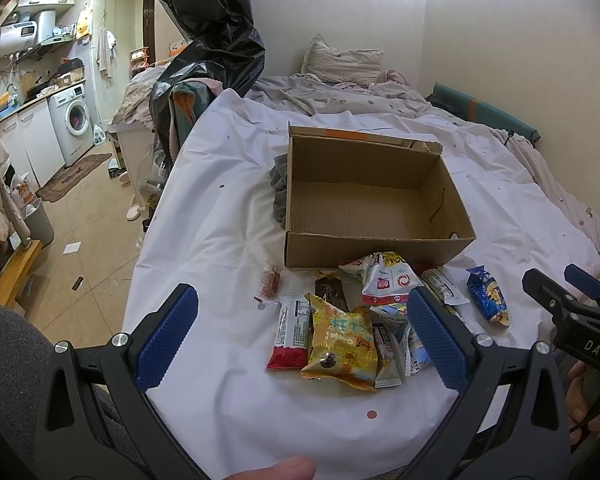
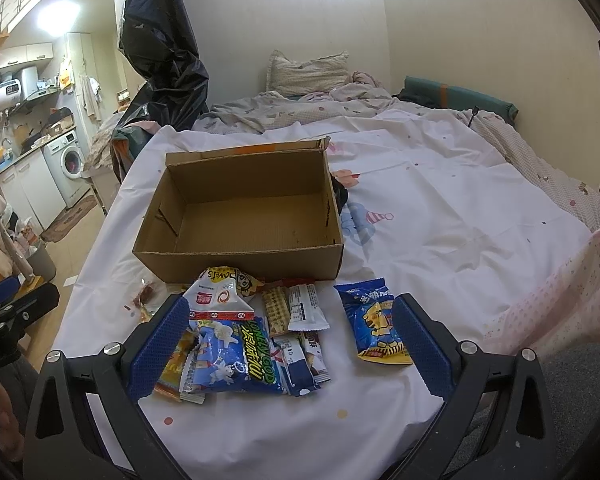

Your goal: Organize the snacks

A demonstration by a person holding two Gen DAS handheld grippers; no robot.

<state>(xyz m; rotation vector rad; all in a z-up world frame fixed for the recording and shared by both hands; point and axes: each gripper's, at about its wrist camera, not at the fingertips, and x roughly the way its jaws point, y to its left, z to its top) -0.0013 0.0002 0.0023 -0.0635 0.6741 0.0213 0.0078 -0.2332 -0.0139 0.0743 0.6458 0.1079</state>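
Left gripper [image 1: 304, 328] and right gripper [image 2: 290, 340], each spread wide and holding nothing, hover over the bed's near edge. Snack packets [image 2: 236, 354] lie heaped on the white sheet [image 1: 220, 240]; beyond, touching them, the empty cardboard box [image 2: 240, 208].

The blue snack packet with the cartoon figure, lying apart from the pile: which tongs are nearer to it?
Right. The blue snack packet lies between the right tongs' open fingers, against the right-hand one. The left tongs straddle the pile, packet outside them.

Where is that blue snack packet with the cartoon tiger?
In both views, the blue packet lies on the white sheet, apart at the pile's right, before the box's right corner.
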